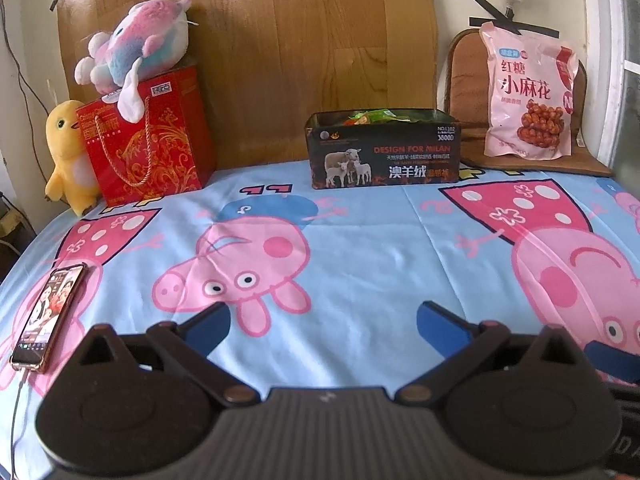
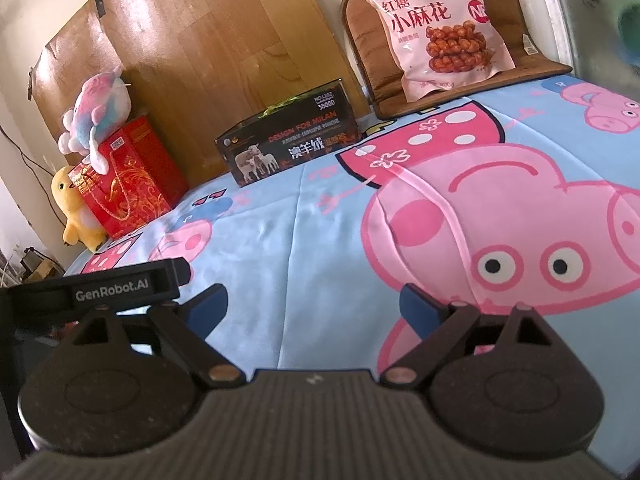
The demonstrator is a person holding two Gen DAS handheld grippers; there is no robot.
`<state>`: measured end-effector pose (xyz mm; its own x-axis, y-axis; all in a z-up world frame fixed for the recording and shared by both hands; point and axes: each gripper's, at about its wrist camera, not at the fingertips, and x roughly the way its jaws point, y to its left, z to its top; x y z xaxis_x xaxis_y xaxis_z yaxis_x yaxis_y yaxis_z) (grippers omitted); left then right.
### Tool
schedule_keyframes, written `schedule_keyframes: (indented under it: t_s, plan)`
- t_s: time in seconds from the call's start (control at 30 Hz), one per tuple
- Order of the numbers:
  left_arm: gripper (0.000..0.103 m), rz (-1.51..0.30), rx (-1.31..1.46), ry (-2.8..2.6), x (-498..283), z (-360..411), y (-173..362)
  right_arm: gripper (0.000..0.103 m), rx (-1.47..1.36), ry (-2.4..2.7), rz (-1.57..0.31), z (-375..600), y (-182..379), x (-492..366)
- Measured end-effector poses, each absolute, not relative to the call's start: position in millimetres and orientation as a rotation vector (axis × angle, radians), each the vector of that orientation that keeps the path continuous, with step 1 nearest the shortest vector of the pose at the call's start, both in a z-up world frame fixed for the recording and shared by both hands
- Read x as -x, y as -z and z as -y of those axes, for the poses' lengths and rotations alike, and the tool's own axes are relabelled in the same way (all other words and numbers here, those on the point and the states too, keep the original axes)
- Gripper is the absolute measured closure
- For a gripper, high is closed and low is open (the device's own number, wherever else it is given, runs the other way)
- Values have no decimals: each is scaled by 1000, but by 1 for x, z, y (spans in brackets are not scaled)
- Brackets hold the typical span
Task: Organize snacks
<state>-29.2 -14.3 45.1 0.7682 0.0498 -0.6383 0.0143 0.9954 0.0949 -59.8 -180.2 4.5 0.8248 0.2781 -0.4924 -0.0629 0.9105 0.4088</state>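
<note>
- Both hand-held grippers hover low over a cartoon-pig sheet [image 1: 360, 248]; the left hand-held gripper [image 1: 322, 320] has its blue-padded fingers spread wide with nothing between them, and the right hand-held gripper [image 2: 314, 306] is likewise wide apart and empty.
- Near the left gripper, at the left edge of the sheet, lies a phone [image 1: 50, 316] with its screen lit and a cable running from its near end.
- In the right wrist view a black strap marked "GenRobot.AI" [image 2: 112, 286] shows just left of the right gripper.
- Further back, about the middle of the far edge, stands a dark open box [image 1: 384, 150] printed with sheep; green and orange snack packets [image 1: 370, 116] poke above its rim, though what they are is hard to read at this range.
- At the far left stands a red gift bag [image 1: 146, 140] with a pastel plush toy [image 1: 138, 46] on top and a yellow plush chick [image 1: 66, 152] just beside it.
- At the far right a large pink snack bag [image 1: 528, 92] leans upright against a brown cushion [image 1: 464, 76], well apart from the box.
- Behind everything, a wooden board [image 1: 312, 40] leans against the wall.
</note>
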Motion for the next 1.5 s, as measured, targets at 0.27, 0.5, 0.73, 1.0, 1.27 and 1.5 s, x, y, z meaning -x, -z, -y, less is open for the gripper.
schedule_keyframes:
  t_s: [0.27, 0.5, 0.73, 1.0, 1.27, 1.5]
  plan:
    - [0, -695, -89, -33, 28, 9, -45, 8, -389, -189, -577, 180, -4, 60]
    - [0, -699, -83, -38, 27, 7, -43, 8, -394, -184, -579, 180, -3, 59]
    - [0, -698, -82, -40, 26, 6, -43, 8, -390, -187, -581, 179, -2, 59]
    - [0, -698, -83, -43, 26, 5, -43, 8, -393, -185, -586, 179, -1, 58]
    - [0, -692, -86, -40, 27, 6, -42, 8, -398, -181, -580, 180, -1, 60]
    - [0, -690, -89, -40, 28, 7, -42, 8, -401, -182, -580, 181, -1, 59]
